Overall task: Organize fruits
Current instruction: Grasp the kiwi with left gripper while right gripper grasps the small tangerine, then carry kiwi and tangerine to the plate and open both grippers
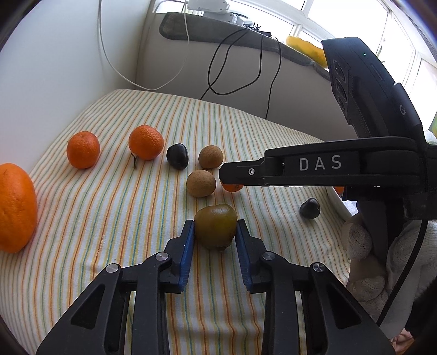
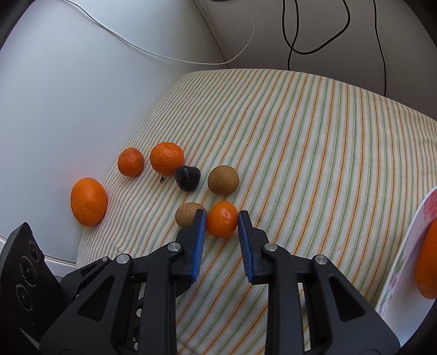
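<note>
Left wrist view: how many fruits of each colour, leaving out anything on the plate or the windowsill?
orange fruits: 4
dark fruits: 2
brown fruits: 2
greenish-brown fruit: 1
Total: 9

You are working over a striped cloth [image 1: 131,218] in thin orange, green and cream lines, spread on a soft, rounded surface whose far edge curves down toward the wall. Behind it stands a pale grey-white wall [image 1: 54,68], meeting a second beige panel [image 1: 174,68] at a corner. A white cable [image 1: 109,60] hangs down along the wall and loops near the corner; two black cables [image 1: 218,68] trail down the beige panel beside it. Above the panel runs a ledge covered by a dark grey mat [image 1: 191,30]. Bright daylight floods through a white-framed window [image 1: 327,16] at upper right.
</note>
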`<state>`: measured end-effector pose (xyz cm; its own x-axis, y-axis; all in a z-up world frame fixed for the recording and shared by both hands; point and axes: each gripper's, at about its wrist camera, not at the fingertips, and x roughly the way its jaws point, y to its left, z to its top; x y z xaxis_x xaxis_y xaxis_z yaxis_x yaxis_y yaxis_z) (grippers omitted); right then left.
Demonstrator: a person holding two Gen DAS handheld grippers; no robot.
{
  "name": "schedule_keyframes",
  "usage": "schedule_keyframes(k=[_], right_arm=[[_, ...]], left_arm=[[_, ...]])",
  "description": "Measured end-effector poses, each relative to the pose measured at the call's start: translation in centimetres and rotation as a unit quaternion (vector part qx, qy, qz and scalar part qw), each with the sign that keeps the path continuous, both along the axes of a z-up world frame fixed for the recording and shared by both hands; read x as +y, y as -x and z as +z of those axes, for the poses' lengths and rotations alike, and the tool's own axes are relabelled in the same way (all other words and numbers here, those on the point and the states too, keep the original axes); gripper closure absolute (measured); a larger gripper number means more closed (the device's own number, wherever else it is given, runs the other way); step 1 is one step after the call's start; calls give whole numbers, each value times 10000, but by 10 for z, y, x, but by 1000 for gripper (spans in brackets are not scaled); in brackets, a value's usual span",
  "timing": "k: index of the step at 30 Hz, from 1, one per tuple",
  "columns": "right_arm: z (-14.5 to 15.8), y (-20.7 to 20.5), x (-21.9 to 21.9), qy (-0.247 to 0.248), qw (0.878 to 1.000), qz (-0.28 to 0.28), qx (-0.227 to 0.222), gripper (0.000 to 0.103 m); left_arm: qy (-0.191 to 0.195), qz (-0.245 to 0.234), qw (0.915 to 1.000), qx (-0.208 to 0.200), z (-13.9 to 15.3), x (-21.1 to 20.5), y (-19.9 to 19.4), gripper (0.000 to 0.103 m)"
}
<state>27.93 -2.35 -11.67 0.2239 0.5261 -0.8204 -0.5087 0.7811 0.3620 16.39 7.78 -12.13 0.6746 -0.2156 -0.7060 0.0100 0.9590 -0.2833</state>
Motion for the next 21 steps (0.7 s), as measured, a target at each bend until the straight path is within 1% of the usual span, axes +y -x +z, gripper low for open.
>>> schedule_keyframes(k=[5, 11, 21], right_arm=[[10, 8, -10, -48, 9999, 8, -114, 78], [28, 25, -29, -162, 9993, -30, -326, 78], [65, 55, -86, -314, 9956, -256, -849, 78]], left_arm=[[16, 14, 10000, -49, 4, 2, 9, 75], [56, 19, 9997, -217, 17, 1, 21, 75], [33, -176, 9986, -500, 41, -22, 36, 75]])
